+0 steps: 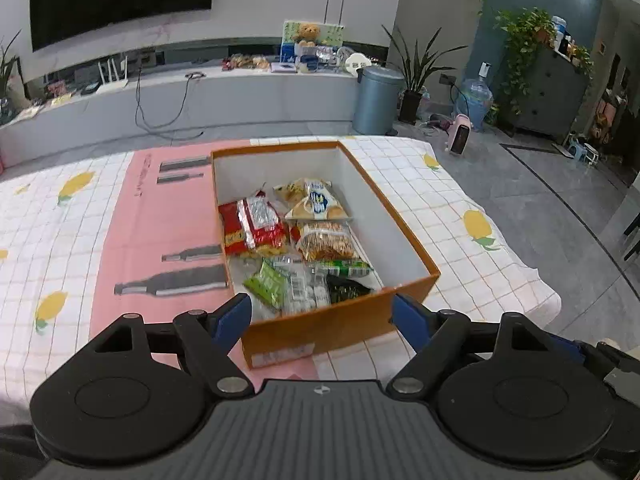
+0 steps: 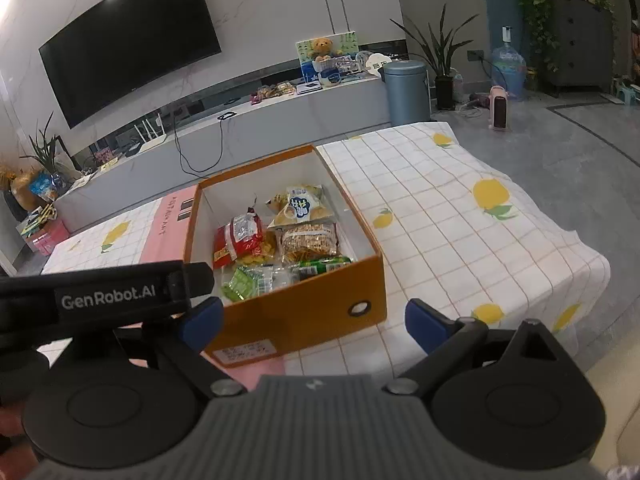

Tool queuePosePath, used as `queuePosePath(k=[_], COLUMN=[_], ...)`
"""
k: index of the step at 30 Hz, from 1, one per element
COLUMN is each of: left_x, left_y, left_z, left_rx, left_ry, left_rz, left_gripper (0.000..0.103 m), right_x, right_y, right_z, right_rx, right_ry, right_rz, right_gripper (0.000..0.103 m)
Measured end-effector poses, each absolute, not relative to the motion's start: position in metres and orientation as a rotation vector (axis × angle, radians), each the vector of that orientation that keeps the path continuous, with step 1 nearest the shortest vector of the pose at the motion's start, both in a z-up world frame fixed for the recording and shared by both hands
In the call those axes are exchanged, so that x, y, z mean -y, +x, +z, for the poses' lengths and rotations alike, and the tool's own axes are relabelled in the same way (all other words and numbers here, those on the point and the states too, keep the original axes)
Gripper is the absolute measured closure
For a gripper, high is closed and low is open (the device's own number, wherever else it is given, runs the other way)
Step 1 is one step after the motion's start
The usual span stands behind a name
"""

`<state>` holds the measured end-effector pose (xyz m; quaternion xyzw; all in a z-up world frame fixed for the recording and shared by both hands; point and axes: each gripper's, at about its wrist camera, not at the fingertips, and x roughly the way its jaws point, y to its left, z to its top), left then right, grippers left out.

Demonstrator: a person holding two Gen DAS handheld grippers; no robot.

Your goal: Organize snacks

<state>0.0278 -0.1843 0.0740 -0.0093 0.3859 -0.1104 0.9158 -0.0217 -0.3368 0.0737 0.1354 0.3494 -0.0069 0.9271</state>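
Orange box (image 1: 320,328) sits mid-frame on my checked cloth (image 1: 460,184), snack packets (image 1: 256,228) inside | left gripper (image 1: 322,314) jaws apart, holding nothing | right gripper (image 2: 314,322) jaws apart, holding nothing.

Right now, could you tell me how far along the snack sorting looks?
Nearly finished, I think. Done: the snacks lie inside the orange box on the tablecloth. In hand: nothing; the left claw and right claw both stand open and empty. Left: no loose snack shows on the cloth.
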Motion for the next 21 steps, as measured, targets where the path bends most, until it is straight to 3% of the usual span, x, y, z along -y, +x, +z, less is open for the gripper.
queuePosePath(k=[21], left_x=[0.168], left_y=[0.002], left_z=[0.073], left_rx=[-0.761], left_ry=[-0.002], left_rz=[-0.152], left_gripper=[0.010], right_x=[0.317], right_y=[-0.035], right_z=[0.073], right_rx=[-0.723], right_ry=[0.252], right_rz=[0.022], right_gripper=[0.008])
